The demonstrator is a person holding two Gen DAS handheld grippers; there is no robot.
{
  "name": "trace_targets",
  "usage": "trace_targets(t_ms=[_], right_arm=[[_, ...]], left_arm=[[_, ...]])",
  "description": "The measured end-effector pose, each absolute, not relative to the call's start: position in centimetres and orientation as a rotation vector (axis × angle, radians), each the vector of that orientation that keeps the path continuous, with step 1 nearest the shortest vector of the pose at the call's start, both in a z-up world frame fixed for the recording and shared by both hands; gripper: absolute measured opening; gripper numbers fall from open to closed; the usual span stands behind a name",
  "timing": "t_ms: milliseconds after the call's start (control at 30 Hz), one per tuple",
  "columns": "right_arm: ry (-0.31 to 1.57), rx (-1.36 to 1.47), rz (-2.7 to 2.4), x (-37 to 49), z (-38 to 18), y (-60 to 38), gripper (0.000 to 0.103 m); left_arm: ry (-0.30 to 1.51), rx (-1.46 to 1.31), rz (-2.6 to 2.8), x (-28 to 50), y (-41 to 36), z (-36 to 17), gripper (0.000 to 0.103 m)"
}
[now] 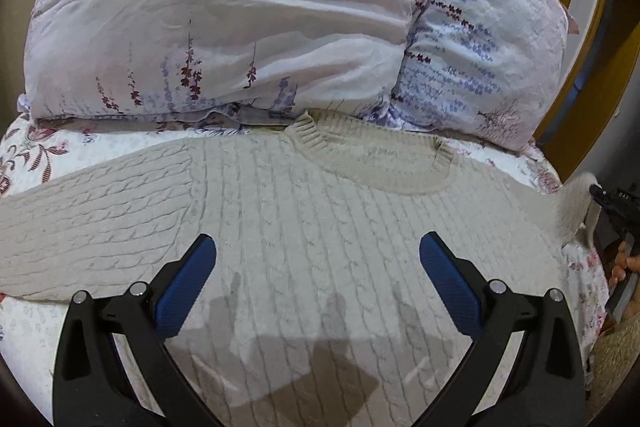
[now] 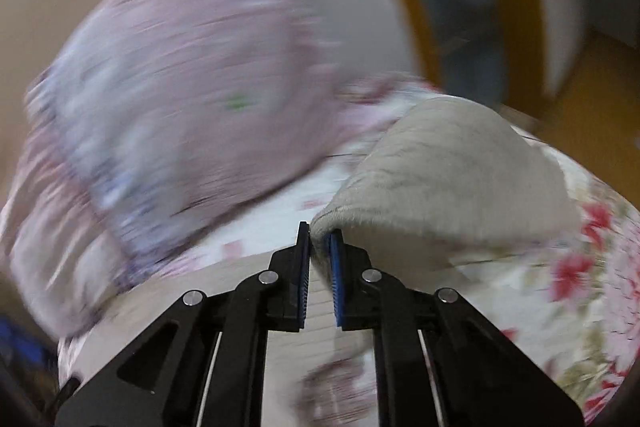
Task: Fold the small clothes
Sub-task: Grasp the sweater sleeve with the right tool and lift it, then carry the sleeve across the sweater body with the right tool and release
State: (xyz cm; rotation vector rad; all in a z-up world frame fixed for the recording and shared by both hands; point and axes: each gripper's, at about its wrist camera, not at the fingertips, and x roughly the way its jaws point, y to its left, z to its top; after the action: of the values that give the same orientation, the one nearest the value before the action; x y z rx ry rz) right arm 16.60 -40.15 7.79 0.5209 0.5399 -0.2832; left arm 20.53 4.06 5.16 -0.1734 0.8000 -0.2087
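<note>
Left tool (image 1: 316, 255) spread above sweater (image 1: 304, 211); blurred right tool (image 2: 320, 239) apparently pinching sleeve (image 2: 440, 163)

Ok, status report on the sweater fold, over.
Left hand-held gripper open, above the cable-knit sweater. Right hand-held gripper shut on the sweater's sleeve, lifted. Floral pillows crowd the collar.

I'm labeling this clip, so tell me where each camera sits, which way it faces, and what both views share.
Left wrist: sits on the left claw, looking forward and down over the sweater spread on the bed toward the pillows; its open blue fingers show, plus the right claw at the right edge.
Right wrist: sits on the right claw, facing the pillows, badly blurred; its fingers are shut on a sleeve.
Shared: sweater, pillows, floral bedspread.
</note>
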Motion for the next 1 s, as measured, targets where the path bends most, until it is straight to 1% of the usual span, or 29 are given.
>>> trace_targets(t_ms=[67, 133, 233, 333, 433, 500, 533, 567, 800, 833, 867, 900, 967, 1000], right_arm=[[0.559, 0.476, -0.163, 17.4, 8.0, -36.4, 0.010], [0.616, 0.432, -0.033, 18.4, 7.1, -32.2, 0.010], [0.754, 0.400, 0.092, 20.0, 3.9, -27.3, 0.010], [0.836, 0.391, 0.104, 21.1, 1.3, -25.7, 0.010], [0.862, 0.437, 0.106, 20.9, 0.8, -25.8, 0.012], [0.859, 0.489, 0.104, 20.5, 1.0, -26.6, 0.028], [0.853, 0.520, 0.097, 20.3, 1.0, -27.1, 0.047], [0.841, 0.560, 0.087, 20.2, 0.9, -28.0, 0.056], [0.760, 0.899, -0.068, 18.3, 0.0, -35.5, 0.055], [0.750, 0.922, -0.089, 18.2, -0.1, -36.1, 0.054], [0.740, 0.936, -0.109, 18.1, -0.1, -36.6, 0.046], [0.731, 0.934, -0.151, 18.1, 0.1, -37.0, 0.043], [0.726, 0.862, -0.233, 18.7, 0.8, -37.0, 0.020], [0.721, 0.814, -0.261, 18.9, 1.3, -36.7, 0.018]], left_arm=[[0.801, -0.205, -0.226, 20.7, 4.2, 5.0, 0.101], [0.807, -0.244, -0.243, 20.8, 4.3, 4.8, 0.101], [0.805, -0.272, -0.265, 20.7, 4.2, 4.6, 0.101], [0.780, -0.300, -0.310, 20.3, 4.0, 4.7, 0.101], [0.768, -0.319, -0.342, 20.2, 3.5, 5.0, 0.101], [0.772, -0.330, -0.360, 20.2, 3.3, 5.0, 0.101], [0.776, -0.339, -0.367, 20.3, 3.2, 4.9, 0.101], [0.783, -0.353, -0.376, 20.4, 3.1, 4.9, 0.101], [0.818, -0.420, -0.411, 20.7, 2.9, 4.3, 0.101], [0.817, -0.421, -0.415, 20.7, 2.9, 4.4, 0.101], [0.818, -0.428, -0.421, 20.8, 3.0, 4.4, 0.101], [0.820, -0.432, -0.422, 20.8, 3.1, 4.4, 0.101], [0.830, -0.459, -0.432, 20.9, 3.4, 4.3, 0.101], [0.834, -0.472, -0.439, 20.9, 3.7, 4.3, 0.101]])
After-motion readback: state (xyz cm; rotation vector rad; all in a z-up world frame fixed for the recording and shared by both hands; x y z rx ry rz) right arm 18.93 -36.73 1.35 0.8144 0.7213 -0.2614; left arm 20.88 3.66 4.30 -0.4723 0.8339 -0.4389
